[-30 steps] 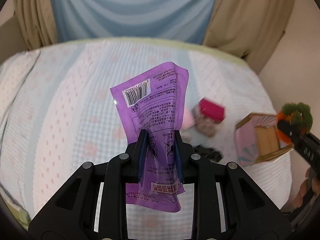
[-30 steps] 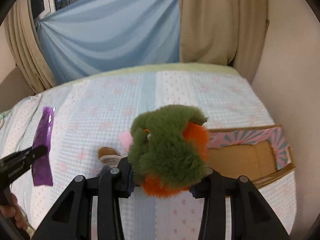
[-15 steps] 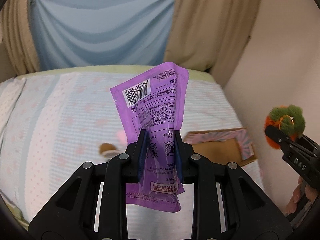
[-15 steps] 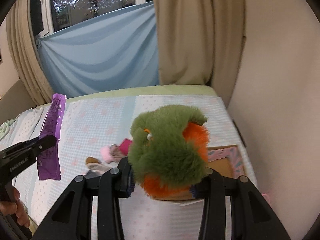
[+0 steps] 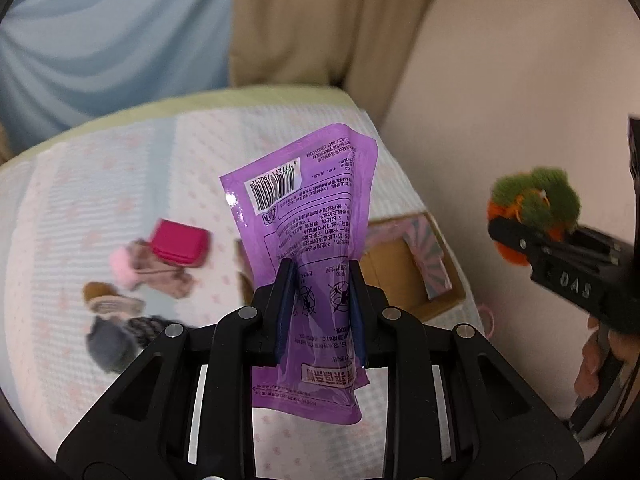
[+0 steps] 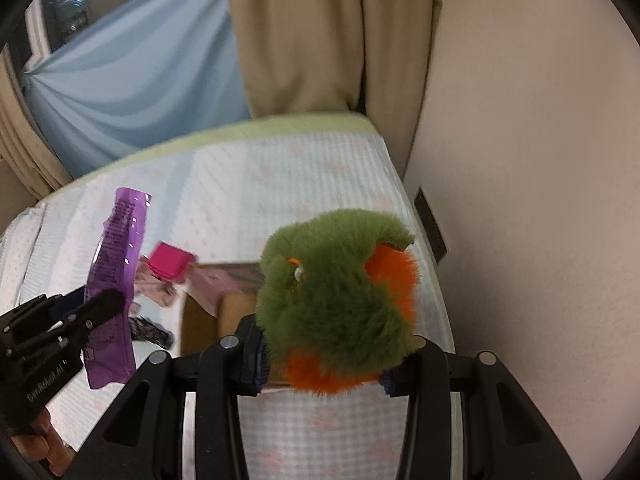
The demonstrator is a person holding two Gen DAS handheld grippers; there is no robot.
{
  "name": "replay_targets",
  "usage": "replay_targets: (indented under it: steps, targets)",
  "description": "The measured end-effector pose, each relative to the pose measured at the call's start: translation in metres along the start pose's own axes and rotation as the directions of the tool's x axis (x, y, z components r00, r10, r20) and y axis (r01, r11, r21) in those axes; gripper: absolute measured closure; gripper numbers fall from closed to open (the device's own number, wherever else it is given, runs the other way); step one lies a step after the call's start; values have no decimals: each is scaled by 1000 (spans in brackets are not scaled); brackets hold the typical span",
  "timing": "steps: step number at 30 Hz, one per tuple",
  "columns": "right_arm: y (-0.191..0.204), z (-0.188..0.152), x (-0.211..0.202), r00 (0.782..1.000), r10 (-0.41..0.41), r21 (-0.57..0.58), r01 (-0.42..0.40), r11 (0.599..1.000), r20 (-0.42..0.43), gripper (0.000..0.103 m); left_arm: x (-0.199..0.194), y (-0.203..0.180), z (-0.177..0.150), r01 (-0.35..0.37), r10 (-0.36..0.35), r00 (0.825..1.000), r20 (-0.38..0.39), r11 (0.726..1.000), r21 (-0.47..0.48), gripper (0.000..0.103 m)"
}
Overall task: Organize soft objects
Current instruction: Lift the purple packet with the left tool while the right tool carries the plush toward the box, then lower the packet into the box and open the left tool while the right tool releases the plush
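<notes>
My left gripper [image 5: 320, 276] is shut on a purple plastic pouch [image 5: 308, 216] and holds it upright above the bed; the pouch also shows in the right wrist view [image 6: 116, 280]. My right gripper [image 6: 324, 344] is shut on a green and orange plush toy [image 6: 340, 300], which also shows at the right of the left wrist view [image 5: 532, 208]. An open cardboard box [image 5: 404, 268] with a pink patterned flap lies on the bed below both grippers, near the wall; it also shows in the right wrist view [image 6: 216, 304].
A pink pouch [image 5: 180, 242], a pink fluffy item [image 5: 120, 268], a brown slipper [image 5: 104, 298] and dark cloth pieces [image 5: 116, 340] lie on the bedspread [image 5: 100, 184] left of the box. A wall [image 6: 520, 160] stands close on the right; curtains [image 6: 300, 40] hang behind.
Both grippers have swung right toward the wall with their loads still held. The box and the pile of small items now lie nearer below the grippers.
</notes>
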State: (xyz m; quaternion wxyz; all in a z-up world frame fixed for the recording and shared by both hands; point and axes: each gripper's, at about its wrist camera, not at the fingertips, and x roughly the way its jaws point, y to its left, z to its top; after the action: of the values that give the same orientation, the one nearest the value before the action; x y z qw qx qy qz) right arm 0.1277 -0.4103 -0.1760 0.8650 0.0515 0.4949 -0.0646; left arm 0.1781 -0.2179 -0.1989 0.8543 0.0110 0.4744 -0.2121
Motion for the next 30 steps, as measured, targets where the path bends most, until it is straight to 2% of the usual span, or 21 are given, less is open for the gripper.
replay_targets:
  steps: [6, 12, 14, 18, 22, 23, 24, 25, 26, 27, 28, 29, 30]
  targets:
    - [-38, -5, 80, 990, 29, 36, -24, 999, -136, 65, 90, -25, -8, 3, 9, 987, -160, 997, 76, 81]
    - [-60, -14, 150, 961, 82, 89, -61, 994, -263, 65, 165, -36, -17, 0, 35, 964, -265, 991, 133, 81]
    - [-63, -15, 171, 951, 103, 102, -77, 992, -293, 65, 179, -34, -18, -1, 41, 957, -287, 990, 140, 81]
    - [-55, -19, 205, 930, 134, 110, -102, 989, -342, 65, 221, -36, -27, 0, 68, 932, -357, 983, 186, 81]
    - [-52, -21, 219, 922, 155, 111, -123, 986, -356, 65, 237, -42, -30, 1, 90, 922, -376, 972, 234, 80]
    - [-50, -20, 221, 920, 163, 112, -131, 985, -357, 63, 239, -44, -30, 9, 88, 921, -379, 970, 245, 75]
    - [-49, -20, 222, 919, 169, 113, -138, 984, -356, 60, 241, -46, -29, 6, 104, 917, -386, 961, 275, 54]
    - [-47, -19, 225, 920, 173, 111, -143, 984, -352, 57, 242, -47, -29, 10, 114, 912, -393, 954, 299, 16]
    - [-47, -19, 226, 921, 175, 113, -144, 983, -348, 47, 239, -52, -30, 4, 127, 912, -389, 948, 317, 2]
    - [-47, -19, 226, 921, 174, 119, -141, 983, -347, 29, 235, -53, -31, -15, 147, 918, -369, 941, 338, 0]
    - [-47, -19, 228, 923, 175, 125, -139, 982, -343, 18, 228, -53, -31, -20, 146, 927, -346, 939, 343, 0]
    - [-48, -20, 227, 926, 183, 138, -144, 980, -331, 3, 225, -49, -32, -14, 140, 925, -352, 941, 337, 0]
    - [-47, -20, 226, 924, 200, 144, -160, 976, -325, 1, 223, -47, -33, -11, 136, 923, -361, 945, 326, 0]
